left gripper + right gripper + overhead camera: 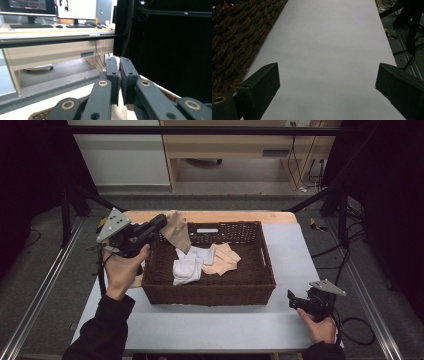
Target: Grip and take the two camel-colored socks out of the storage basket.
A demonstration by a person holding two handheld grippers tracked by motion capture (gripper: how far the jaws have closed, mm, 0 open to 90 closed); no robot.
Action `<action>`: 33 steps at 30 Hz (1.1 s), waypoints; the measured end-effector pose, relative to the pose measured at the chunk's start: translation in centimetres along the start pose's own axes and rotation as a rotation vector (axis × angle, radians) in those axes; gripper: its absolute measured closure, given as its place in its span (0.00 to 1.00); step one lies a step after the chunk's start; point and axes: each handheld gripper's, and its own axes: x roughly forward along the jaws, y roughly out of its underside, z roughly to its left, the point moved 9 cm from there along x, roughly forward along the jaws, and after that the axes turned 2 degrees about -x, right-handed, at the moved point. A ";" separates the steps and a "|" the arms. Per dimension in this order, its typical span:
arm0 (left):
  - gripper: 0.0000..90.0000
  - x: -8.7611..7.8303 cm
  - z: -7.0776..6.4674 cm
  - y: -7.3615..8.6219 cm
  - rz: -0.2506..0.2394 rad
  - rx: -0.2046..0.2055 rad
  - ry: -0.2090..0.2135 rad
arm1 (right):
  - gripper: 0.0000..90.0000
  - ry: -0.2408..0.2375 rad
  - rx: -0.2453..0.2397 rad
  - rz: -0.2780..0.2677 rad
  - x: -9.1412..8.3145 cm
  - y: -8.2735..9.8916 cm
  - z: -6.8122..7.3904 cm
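A soft, light beige cloth is pinched by the left gripper fingers above the brown wicker basket rim, best held by a bunched fold, while the right gripper fingers are spread over the counter.

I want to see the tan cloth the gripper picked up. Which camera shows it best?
The high view: the tan cloth hangs whole from the left gripper over the basket. The left gripper view catches a pale strip between the jaws.
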 end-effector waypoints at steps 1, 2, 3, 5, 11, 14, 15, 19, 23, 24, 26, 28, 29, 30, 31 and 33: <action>0.95 -0.2 0.2 -0.1 -0.002 -0.001 -0.004 | 0.06 0.000 0.000 0.000 0.0 0.0 0.0; 0.95 -0.6 0.5 -0.2 -0.006 -0.002 -0.009 | 0.06 -0.001 -0.002 -0.002 0.0 0.0 0.0; 0.95 -0.9 0.8 -0.3 -0.009 -0.003 -0.014 | 0.06 -0.001 -0.002 -0.001 0.0 0.0 0.0; 0.95 -1.6 1.4 -0.5 -0.020 -0.010 -0.025 | 0.06 0.001 0.000 0.001 0.0 0.0 0.0; 0.95 -3.5 3.1 -1.0 -0.053 -0.038 -0.057 | 0.06 0.001 -0.004 0.001 0.0 0.0 0.0; 0.95 -4.2 3.8 -1.0 -0.059 -0.037 -0.072 | 0.06 0.002 0.000 0.003 0.0 0.0 0.0; 0.95 -4.5 4.1 -1.0 -0.061 -0.038 -0.079 | 0.06 0.001 -0.003 0.001 0.0 0.0 0.0; 0.95 -5.8 5.4 -0.8 -0.071 -0.048 -0.106 | 0.06 0.002 0.000 0.004 0.0 0.1 0.0; 0.95 -7.3 6.9 -0.5 -0.081 -0.061 -0.142 | 0.06 0.002 -0.003 0.003 0.0 0.1 0.0; 0.95 -7.6 7.3 -0.4 -0.079 -0.061 -0.150 | 0.06 0.002 -0.004 0.003 0.0 0.1 0.0; 0.95 -8.4 8.0 0.0 -0.074 -0.062 -0.168 | 0.06 0.003 -0.002 0.005 0.0 0.1 0.0; 0.95 -8.8 8.5 0.5 -0.065 -0.067 -0.180 | 0.06 0.002 0.000 0.006 0.0 0.1 0.0; 0.95 -9.0 8.8 0.9 -0.056 -0.068 -0.186 | 0.06 0.003 -0.001 0.005 0.0 0.1 0.0; 0.95 -9.2 9.1 1.3 -0.052 -0.071 -0.194 | 0.06 0.003 -0.001 0.005 0.0 0.1 0.0; 0.95 -9.3 9.5 1.7 -0.048 -0.079 -0.199 | 0.06 0.004 -0.001 0.007 0.0 0.1 0.0; 0.95 -9.4 10.2 2.7 -0.030 -0.085 -0.217 | 0.06 0.004 -0.003 0.008 0.0 0.1 0.0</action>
